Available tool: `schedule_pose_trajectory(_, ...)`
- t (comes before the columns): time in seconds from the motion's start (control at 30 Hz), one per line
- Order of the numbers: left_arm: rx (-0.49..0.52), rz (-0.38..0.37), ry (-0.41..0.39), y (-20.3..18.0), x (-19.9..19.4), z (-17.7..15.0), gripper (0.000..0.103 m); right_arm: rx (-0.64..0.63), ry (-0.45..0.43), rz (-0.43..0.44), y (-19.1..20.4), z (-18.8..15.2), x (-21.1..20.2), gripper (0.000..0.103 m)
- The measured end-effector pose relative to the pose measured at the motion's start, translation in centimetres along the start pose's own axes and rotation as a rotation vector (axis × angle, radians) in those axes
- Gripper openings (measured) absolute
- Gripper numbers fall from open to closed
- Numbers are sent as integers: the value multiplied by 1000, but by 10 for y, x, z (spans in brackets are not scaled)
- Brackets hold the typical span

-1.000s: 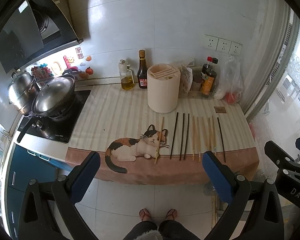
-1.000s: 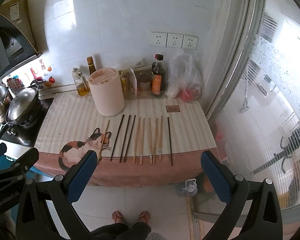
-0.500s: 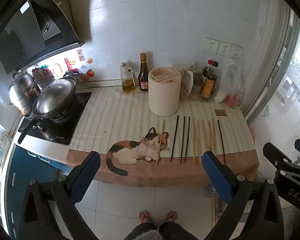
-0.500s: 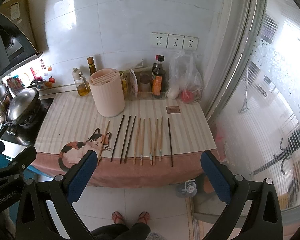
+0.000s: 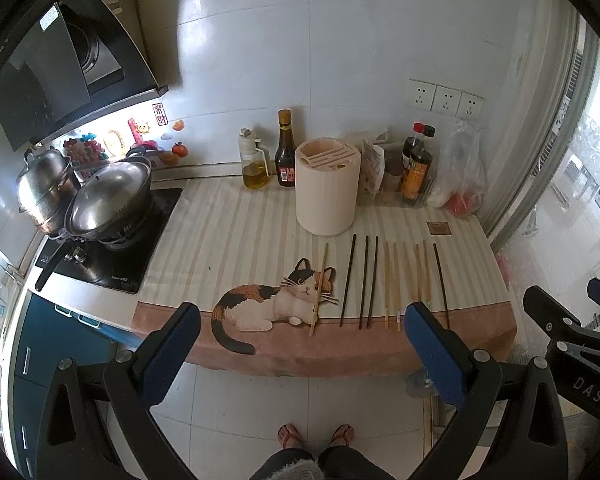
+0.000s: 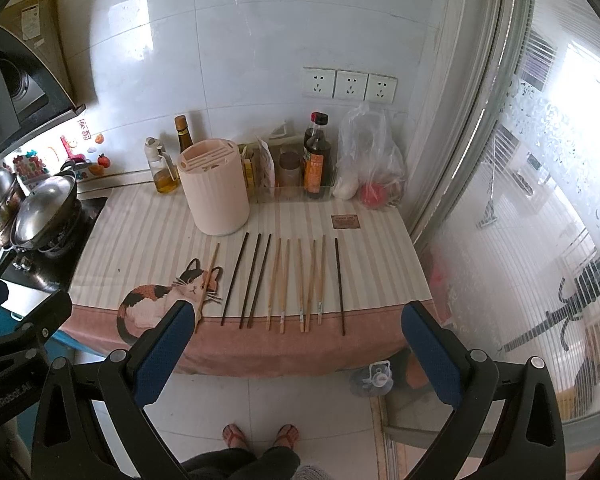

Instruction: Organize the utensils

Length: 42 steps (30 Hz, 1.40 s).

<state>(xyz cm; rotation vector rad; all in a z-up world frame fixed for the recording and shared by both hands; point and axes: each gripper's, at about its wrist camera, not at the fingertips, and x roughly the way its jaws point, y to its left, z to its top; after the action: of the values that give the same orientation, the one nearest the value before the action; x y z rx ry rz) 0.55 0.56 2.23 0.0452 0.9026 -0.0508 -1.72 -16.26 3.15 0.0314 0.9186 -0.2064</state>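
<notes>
Several chopsticks lie side by side on the striped cat-print cloth (image 5: 236,240): dark ones (image 5: 365,280) and wooden ones (image 5: 396,284), with one wooden stick (image 5: 319,288) apart over the cat picture. They also show in the right wrist view (image 6: 284,280). A pale pink slotted utensil holder (image 5: 327,188) stands behind them, also seen in the right wrist view (image 6: 215,188). My left gripper (image 5: 300,344) is open and empty, held before the counter's front edge. My right gripper (image 6: 296,344) is open and empty, likewise short of the counter.
Oil and sauce bottles (image 5: 285,152), a clear tray with bottles (image 5: 416,168) and a plastic bag (image 5: 460,176) line the back wall. Steel pots (image 5: 108,196) sit on the hob at the left. A glass door (image 6: 540,200) bounds the right. A person's feet (image 5: 316,434) stand below.
Both grippers have drifted slightly; the counter sits a little lower in both views. Nothing on the counter has moved and both grippers stay open.
</notes>
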Motion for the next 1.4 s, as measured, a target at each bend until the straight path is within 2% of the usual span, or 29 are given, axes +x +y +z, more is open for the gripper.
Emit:
schedule_pose_trajectory(0.6, -1, -1, -9, -3, -1, 3, 103, 2, -5, 4, -2, 4, 0, 103)
schedule_pose_trajectory(0.83, -38, 29, -65, -5, 14, 16, 103, 58, -33, 48, -14, 12, 12, 103)
schedule_pose_trajectory(0.97, -54, 90, -91, -2, 36, 16, 103, 96, -56, 59, -28, 16, 39, 103)
schedule_pose_trajectory(1.23, -43, 212, -16, -13, 117, 23, 103, 137, 8, 89, -57, 25, 126, 103)
schedule_pose_trajectory(1.37, -1, 239, 28, -19, 156, 26, 103, 134, 79, 84, -60, 25, 182, 85)
schedule_pose_trajectory(1.4, 9, 244, 44, -21, 169, 28, 103, 143, 103, 93, -60, 26, 198, 83)
